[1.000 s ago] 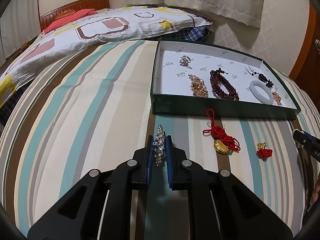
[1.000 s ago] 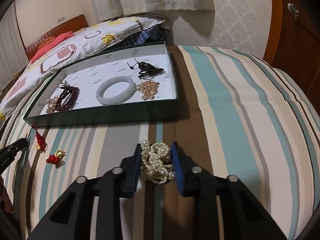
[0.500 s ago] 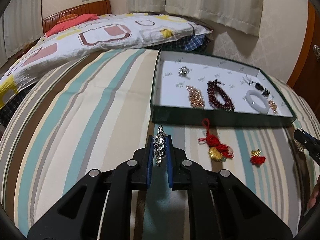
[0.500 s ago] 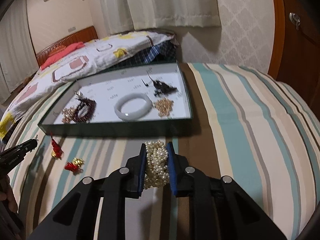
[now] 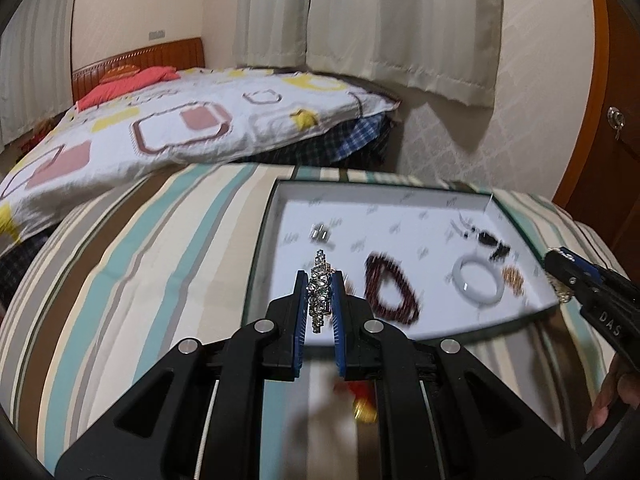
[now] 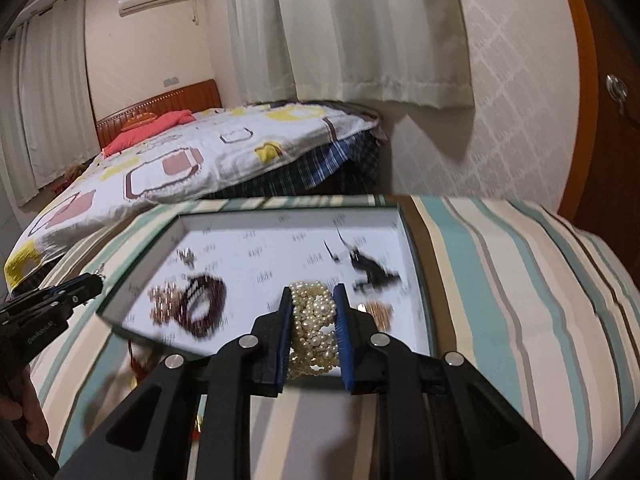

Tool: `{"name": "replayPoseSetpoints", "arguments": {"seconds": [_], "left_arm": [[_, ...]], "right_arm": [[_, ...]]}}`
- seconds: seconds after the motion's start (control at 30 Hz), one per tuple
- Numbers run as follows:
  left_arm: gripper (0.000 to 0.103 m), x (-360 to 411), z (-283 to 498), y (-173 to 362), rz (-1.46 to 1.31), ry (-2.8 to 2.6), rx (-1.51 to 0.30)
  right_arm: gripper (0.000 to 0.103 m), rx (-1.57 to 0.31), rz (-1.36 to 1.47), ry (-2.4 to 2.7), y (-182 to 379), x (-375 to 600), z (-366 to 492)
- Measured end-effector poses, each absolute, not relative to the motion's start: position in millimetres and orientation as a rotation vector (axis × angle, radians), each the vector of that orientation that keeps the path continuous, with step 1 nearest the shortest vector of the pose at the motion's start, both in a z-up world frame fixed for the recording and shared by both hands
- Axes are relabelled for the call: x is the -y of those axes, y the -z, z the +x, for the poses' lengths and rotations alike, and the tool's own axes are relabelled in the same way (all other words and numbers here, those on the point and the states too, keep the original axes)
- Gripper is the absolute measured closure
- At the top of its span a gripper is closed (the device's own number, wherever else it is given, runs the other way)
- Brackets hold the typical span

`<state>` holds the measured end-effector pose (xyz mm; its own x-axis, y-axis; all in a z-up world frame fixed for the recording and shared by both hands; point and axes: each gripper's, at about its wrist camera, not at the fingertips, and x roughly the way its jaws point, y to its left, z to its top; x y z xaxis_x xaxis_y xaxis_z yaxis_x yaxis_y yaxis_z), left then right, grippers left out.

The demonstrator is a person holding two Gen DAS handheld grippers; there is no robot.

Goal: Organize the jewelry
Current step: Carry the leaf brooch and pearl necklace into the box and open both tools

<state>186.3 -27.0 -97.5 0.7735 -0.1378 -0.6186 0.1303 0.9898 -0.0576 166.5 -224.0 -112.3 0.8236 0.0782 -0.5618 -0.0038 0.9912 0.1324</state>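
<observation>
Clamping a rhinestone piece (image 5: 319, 292) in the left gripper (image 5: 319, 285), long axis running along the fingers; gripping a pearl bundle (image 6: 313, 330) in the right gripper (image 6: 312, 304). Hovering both at the near wall of the tray (image 5: 420, 330), lying directly ahead, below.

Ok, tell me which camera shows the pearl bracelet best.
The right wrist view: the pearl bracelet fills the centre, clamped in the right tool. The left wrist view shows only a sliver of it at that tool's tip.

Both grippers (image 5: 319, 300) (image 6: 313, 320) up, over tray (image 5: 516, 216).
</observation>
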Motion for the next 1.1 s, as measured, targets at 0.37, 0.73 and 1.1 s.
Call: {"name": "replayPoseSetpoints", "arguments": {"seconds": [0.37, 0.73, 1.1], "left_arm": [[0.091, 60, 253, 96, 0.014, 0.16, -0.643], [0.091, 79, 308, 121, 0.037, 0.139, -0.75], [0.089, 81, 325, 140, 0.064, 0.108, -0.846]], "right_arm": [[0.082, -0.579, 0.104, -0.062, 109, 219, 224], [0.082, -0.662, 0.096, -0.058, 134, 211, 267], [0.082, -0.747, 0.103, -0.037, 145, 211, 281]]}}
